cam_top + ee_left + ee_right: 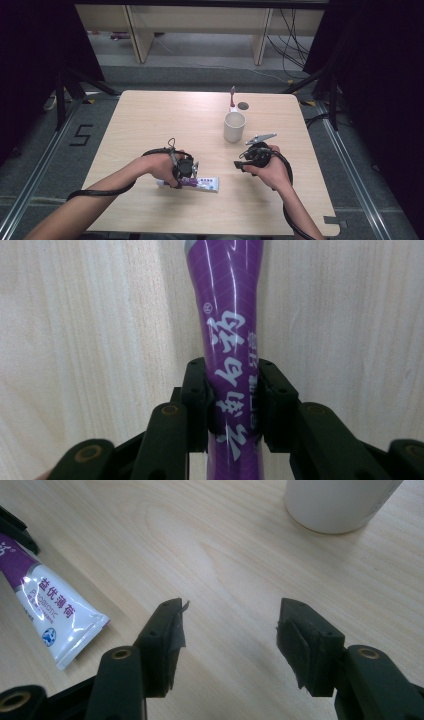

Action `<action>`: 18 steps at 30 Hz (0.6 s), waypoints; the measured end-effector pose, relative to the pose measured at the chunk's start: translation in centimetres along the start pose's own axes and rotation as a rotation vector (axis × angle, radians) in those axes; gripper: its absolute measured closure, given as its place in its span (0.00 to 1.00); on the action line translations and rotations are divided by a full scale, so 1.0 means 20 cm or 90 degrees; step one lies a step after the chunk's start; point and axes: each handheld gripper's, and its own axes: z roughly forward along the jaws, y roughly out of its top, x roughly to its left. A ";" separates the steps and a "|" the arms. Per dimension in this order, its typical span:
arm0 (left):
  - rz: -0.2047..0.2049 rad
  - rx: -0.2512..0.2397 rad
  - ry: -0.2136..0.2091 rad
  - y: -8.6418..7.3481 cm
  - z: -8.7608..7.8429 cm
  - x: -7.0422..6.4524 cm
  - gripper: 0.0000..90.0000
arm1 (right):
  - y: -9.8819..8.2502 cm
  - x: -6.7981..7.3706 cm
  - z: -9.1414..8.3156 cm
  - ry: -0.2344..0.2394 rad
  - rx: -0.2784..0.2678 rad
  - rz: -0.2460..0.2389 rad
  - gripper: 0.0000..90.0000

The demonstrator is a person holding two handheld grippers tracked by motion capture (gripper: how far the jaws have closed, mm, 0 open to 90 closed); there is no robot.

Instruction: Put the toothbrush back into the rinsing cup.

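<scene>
Spanning most of the high view, the pale wood worktop (150,120) carries everything. White cup (234,126) stands upright right of centre, toward the far edge; a toothbrush (232,96) with a reddish handle stands just behind it, beside a small dark round hole (243,106) in the worktop. Left gripper (181,176) is at the near edge, left of centre, its jaws clamped across the purple part of the toothpaste tube (192,183), pads pressing both sides. Right gripper (242,165) is held near the near-right part of the worktop, jaws apart with bare wood between them. The tube lies flat along the near edge, purple at one end, white at the crimped end. Writing: white Chinese characters and an ® mark on the purple; purple characters above small Latin lettering, too small to read surely, on the white.
</scene>
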 end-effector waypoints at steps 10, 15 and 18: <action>0.002 -0.020 0.012 -0.02 -0.01 -0.01 0.80 | -0.01 -0.02 0.00 -0.003 -0.022 -0.016 0.49; 0.004 -0.041 0.016 -0.04 0.00 -0.02 0.81 | -0.01 -0.02 -0.02 -0.006 -0.015 -0.009 0.50; 0.004 -0.051 0.018 -0.04 0.00 -0.03 0.81 | -0.01 -0.02 -0.02 -0.001 -0.012 -0.006 0.50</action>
